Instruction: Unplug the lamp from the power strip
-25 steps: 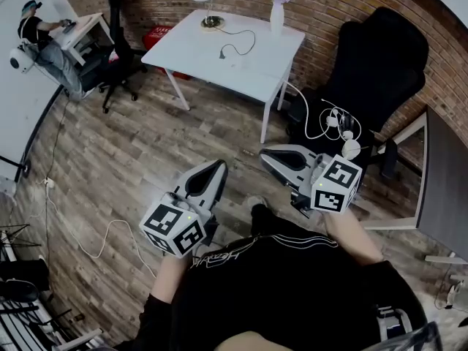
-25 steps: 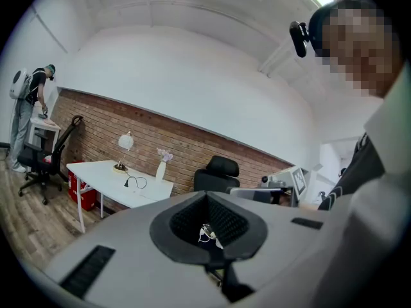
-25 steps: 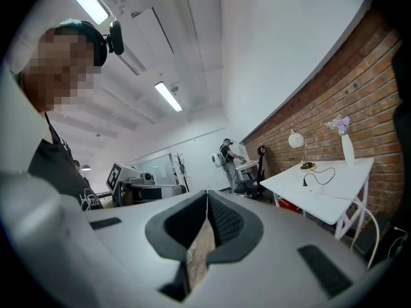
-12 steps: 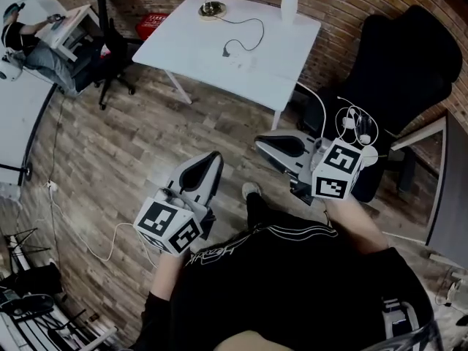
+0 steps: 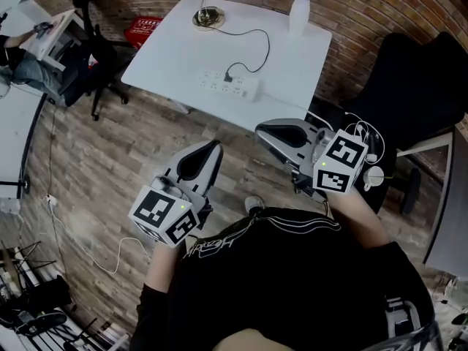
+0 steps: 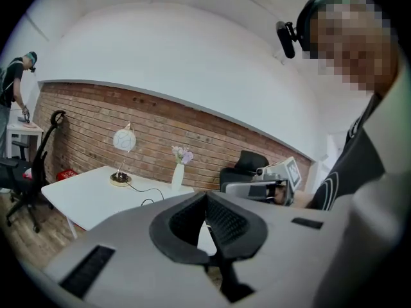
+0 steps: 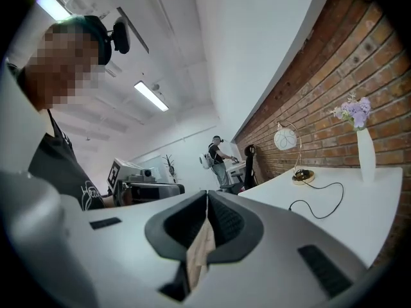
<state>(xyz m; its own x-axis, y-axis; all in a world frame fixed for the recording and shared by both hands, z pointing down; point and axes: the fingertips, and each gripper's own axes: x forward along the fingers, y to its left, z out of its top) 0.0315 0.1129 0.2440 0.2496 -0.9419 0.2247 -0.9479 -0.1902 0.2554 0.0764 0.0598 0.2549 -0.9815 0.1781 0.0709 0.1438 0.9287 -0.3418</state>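
The lamp (image 5: 207, 17) stands upright close to the desk's (image 5: 172, 50) far edge, near its far left corner, with a round brass base, a thin stem and a white globe shade at the top. Its black cord (image 5: 266, 44) runs from the base toward the desk's right side, loops back and ends in a dark plug (image 5: 230, 77) seated in the power strip (image 5: 228, 85). The strip is a long white bar lying flat, just inside the desk's near edge and roughly parallel to it, about midway along.
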